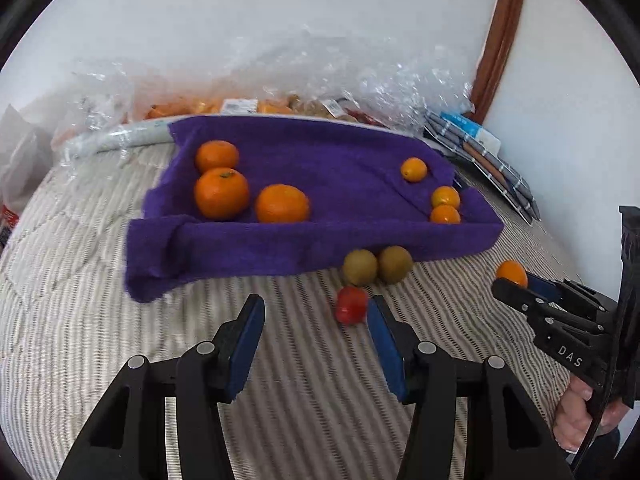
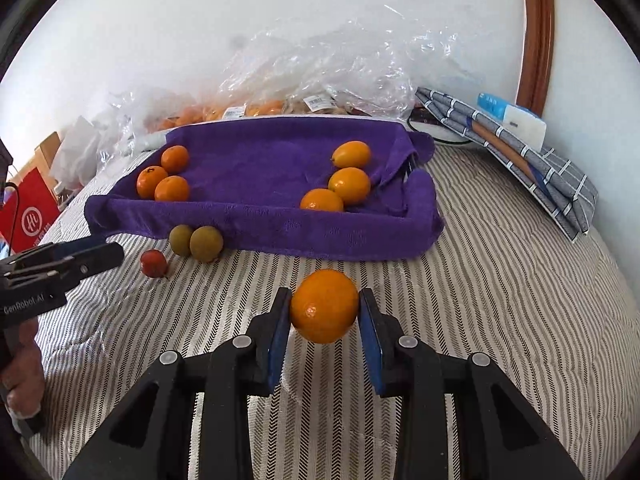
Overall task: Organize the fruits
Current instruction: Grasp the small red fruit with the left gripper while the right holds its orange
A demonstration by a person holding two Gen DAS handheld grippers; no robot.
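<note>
So, left to right: the left gripper (image 1: 316,320) hangs released over the striped bedspread (image 1: 100,340), nothing between its blue pads, with a small red fruit (image 1: 351,305) just by the right pad at about 1 o'clock. Two brownish-green fruits (image 1: 377,266) touch each other right behind it, against the purple towel (image 1: 340,236), which holds three big oranges (image 1: 256,196) on its left and three small ones (image 2: 344,184) on its right. At 3 o'clock, the right gripper (image 2: 325,312) is clenched on a small orange (image 2: 324,306), off the bedspread.
</note>
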